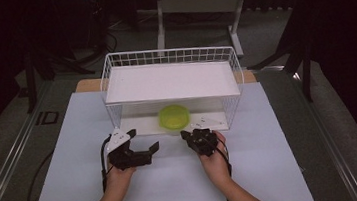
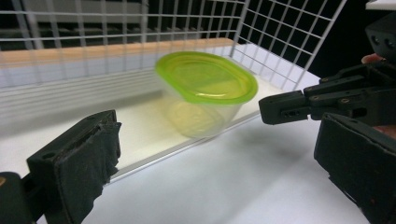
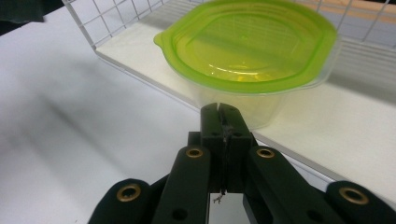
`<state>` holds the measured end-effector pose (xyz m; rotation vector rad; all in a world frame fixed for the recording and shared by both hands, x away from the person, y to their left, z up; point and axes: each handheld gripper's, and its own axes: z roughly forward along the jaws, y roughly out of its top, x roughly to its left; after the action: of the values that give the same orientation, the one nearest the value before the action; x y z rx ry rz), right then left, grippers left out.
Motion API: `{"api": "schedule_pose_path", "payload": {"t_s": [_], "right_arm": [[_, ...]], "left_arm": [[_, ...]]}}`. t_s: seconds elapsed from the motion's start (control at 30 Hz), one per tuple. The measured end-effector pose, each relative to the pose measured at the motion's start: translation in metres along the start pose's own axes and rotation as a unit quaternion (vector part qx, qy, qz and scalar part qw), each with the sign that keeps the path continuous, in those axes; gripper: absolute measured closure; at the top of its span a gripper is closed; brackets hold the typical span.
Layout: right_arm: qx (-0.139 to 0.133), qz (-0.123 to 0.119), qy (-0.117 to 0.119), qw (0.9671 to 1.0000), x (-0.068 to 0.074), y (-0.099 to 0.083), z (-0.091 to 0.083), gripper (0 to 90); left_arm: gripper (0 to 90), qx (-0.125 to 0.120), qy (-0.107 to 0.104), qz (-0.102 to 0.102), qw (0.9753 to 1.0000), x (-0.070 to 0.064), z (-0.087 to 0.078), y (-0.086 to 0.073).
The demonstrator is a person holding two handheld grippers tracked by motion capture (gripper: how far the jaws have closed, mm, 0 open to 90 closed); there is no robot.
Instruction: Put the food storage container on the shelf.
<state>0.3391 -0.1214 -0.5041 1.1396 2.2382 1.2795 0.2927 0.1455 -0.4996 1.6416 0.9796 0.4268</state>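
A clear plastic tub with a lime-green lid (image 1: 174, 116) stands on the lower white board of a white wire rack (image 1: 107, 74), at its open front edge. My left gripper (image 1: 144, 140) is open on the table just left of the tub. In the left gripper view its jaws stand wide apart, with the tub (image 2: 205, 86) ahead between them and untouched. My right gripper (image 1: 185, 134) is shut with nothing in it. Its tip (image 3: 223, 116) points at the tub (image 3: 247, 46) wall, right in front of it. The right gripper (image 2: 299, 106) also reaches in beside the tub.
The rack carries a white upper shelf (image 1: 172, 81) above the tub, with wire walls at the sides and back. A pale mat (image 1: 176, 191) covers the table in front. A white stand frame (image 1: 196, 5) is on the dark floor beyond.
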Motion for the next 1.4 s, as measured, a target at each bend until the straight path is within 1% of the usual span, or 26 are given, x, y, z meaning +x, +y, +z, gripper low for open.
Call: {"api": "schedule_pose_path", "payload": {"t_s": [0.07, 0.13, 0.23, 0.27, 0.33, 0.47, 0.57, 0.6, 0.67, 0.7, 0.8, 0.87, 0.97, 1.13, 1.17, 1.2, 1.23, 1.27, 1.33, 1.4], "right_arm": [[0.004, 0.007, 0.001, 1.0000, 0.000, 0.000, 0.005, 89.7], [0.004, 0.012, -0.001, 0.9999, 0.000, 0.000, 0.009, 89.7], [0.004, 0.014, -0.003, 0.9999, -0.001, 0.001, 0.015, 89.6], [0.006, 0.015, -0.004, 0.9999, -0.001, 0.002, 0.017, 89.6], [0.005, 0.013, -0.009, 0.9999, -0.003, 0.005, 0.021, 89.5], [0.007, 0.019, -0.011, 0.9997, -0.005, 0.010, 0.028, 89.2], [0.007, 0.023, -0.011, 0.9997, -0.006, 0.013, 0.036, 88.5], [0.008, 0.026, -0.010, 0.9996, -0.006, 0.014, 0.039, 87.9], [0.009, 0.025, -0.015, 0.9995, -0.007, 0.016, 0.044, 87.9], [0.009, 0.027, -0.015, 0.9995, -0.008, 0.016, 0.047, 87.6], [0.009, 0.035, -0.017, 0.9992, -0.010, 0.019, 0.051, 86.6], [0.009, 0.037, -0.020, 0.9991, -0.011, 0.021, 0.053, 86.6], [0.011, 0.035, -0.021, 0.9991, -0.011, 0.022, 0.052, 85.8], [0.012, 0.027, -0.009, 0.9995, -0.007, 0.016, 0.041, 83.1], [0.012, 0.027, -0.009, 0.9995, -0.007, 0.016, 0.041, 83.1], [0.013, 0.022, -0.009, 0.9996, -0.005, 0.015, 0.038, 82.4], [0.007, 0.020, -0.007, 0.9998, -0.003, 0.012, 0.033, 80.9], [0.007, 0.021, -0.004, 0.9998, -0.003, 0.012, 0.030, 79.5], [0.004, 0.020, 0.001, 0.9998, 0.000, 0.010, 0.025, 78.7], [0.004, 0.018, 0.008, 0.9998, 0.003, 0.009, 0.021, 75.5]], "left_arm": [[1.4, 0.005, -0.007, -0.014, 0.9999, 0.003, -0.001, -0.006], [1.5, 0.008, -0.009, -0.020, 0.9997, 0.004, -0.002, -0.011], [1.5, 0.014, -0.011, -0.022, 0.9996, 0.005, -0.001, -0.015], [1.5, 0.016, -0.010, -0.019, 0.9997, 0.006, -0.001, -0.016], [1.5, 0.013, -0.013, -0.015, 0.9997, 0.005, -0.002, -0.016], [1.5, 0.011, -0.013, -0.011, 0.9998, 0.004, -0.002, -0.015], [1.5, 0.009, -0.015, -0.012, 0.9998, 0.004, -0.002, -0.014], [1.5, 0.012, -0.015, -0.010, 0.9998, 0.004, -0.002, -0.014], [1.5, 0.008, -0.017, -0.012, 0.9998, 0.004, -0.003, -0.015], [1.5, 0.010, -0.017, -0.011, 0.9997, 0.004, -0.003, -0.015], [1.5, 0.009, -0.019, -0.013, 0.9997, 0.005, -0.003, -0.016], [1.5, 0.009, -0.020, -0.015, 0.9996, 0.005, -0.003, -0.016], [1.5, 0.011, -0.020, -0.012, 0.9997, 0.005, -0.003, -0.016], [1.5, 0.005, -0.022, -0.011, 0.9997, 0.004, -0.004, -0.013], [1.5, 0.005, -0.022, -0.011, 0.9997, 0.004, -0.004, -0.013], [1.5, -0.002, -0.027, -0.013, 0.9995, 0.003, -0.005, -0.012], [1.5, -0.003, -0.029, -0.013, 0.9995, 0.002, -0.005, -0.011], [1.5, -0.003, -0.031, -0.012, 0.9994, 0.002, -0.005, -0.010], [1.5, -0.002, -0.034, -0.007, 0.9994, 0.000, -0.005, -0.008], [1.5, -0.001, -0.034, -0.002, 0.9994, -0.002, -0.006, -0.006]]}}
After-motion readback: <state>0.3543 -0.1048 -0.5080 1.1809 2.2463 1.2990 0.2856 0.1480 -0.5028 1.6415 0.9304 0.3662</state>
